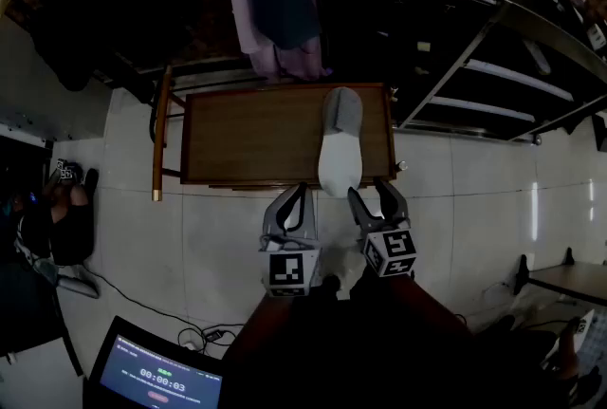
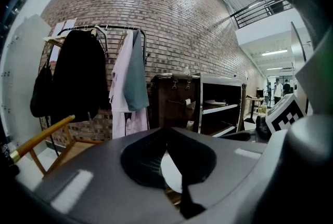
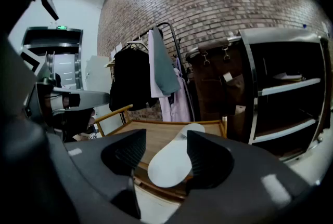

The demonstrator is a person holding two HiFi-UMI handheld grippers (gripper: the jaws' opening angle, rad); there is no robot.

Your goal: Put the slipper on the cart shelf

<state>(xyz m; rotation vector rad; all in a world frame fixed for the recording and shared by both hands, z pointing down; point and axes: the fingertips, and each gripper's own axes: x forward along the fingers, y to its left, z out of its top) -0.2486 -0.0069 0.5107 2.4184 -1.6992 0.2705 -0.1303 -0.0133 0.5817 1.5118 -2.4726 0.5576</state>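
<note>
Your right gripper (image 1: 371,195) is open just by the slipper (image 1: 340,156), which lies on the wooden cart top (image 1: 247,137), one end over the edge; your left gripper (image 1: 295,198) is closed on nothing; a bump could knock the slipper off

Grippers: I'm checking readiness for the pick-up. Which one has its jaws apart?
The right gripper: its jaws stand apart, facing the slipper; the left gripper has its jaws together.
</note>
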